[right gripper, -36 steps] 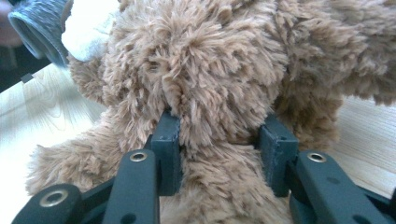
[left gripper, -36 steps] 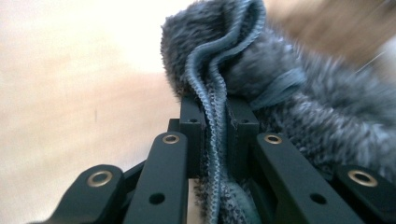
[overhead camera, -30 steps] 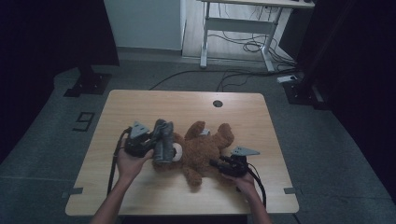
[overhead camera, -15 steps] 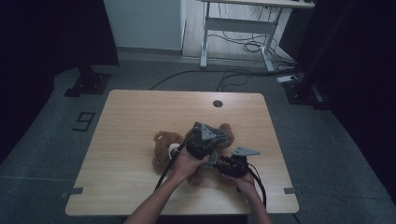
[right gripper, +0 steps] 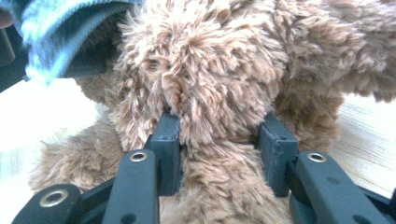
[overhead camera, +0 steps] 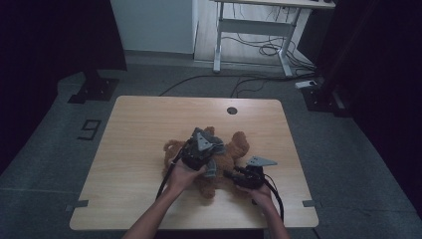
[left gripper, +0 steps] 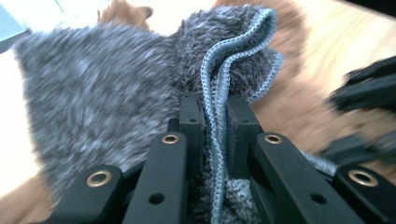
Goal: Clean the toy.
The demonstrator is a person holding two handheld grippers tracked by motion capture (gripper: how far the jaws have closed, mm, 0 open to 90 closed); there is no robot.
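A brown teddy bear [overhead camera: 238,144] lies on the wooden table [overhead camera: 134,134], right of its middle. My left gripper [overhead camera: 208,152] is over the bear's body, shut on a folded grey fluffy cloth [left gripper: 116,84] with a light blue stitched edge. That edge runs up between the pads of the left gripper [left gripper: 215,105]. The cloth [overhead camera: 211,169] hangs down onto the bear. My right gripper [overhead camera: 233,175] sits at the bear's near side. In the right gripper view it [right gripper: 219,126] is shut on a thick furry limb of the bear [right gripper: 210,70], with the cloth [right gripper: 60,23] at the top left.
A round cable hole [overhead camera: 232,110] sits near the table's far edge. Behind the table stand a white desk frame [overhead camera: 249,30] and loose cables [overhead camera: 259,50] on the floor. A black stand base [overhead camera: 94,89] is at the far left.
My left hand has carried the grey cloth rightward, from the bear's left side to over its body, and a little lower. The right gripper has stayed put on the bear.
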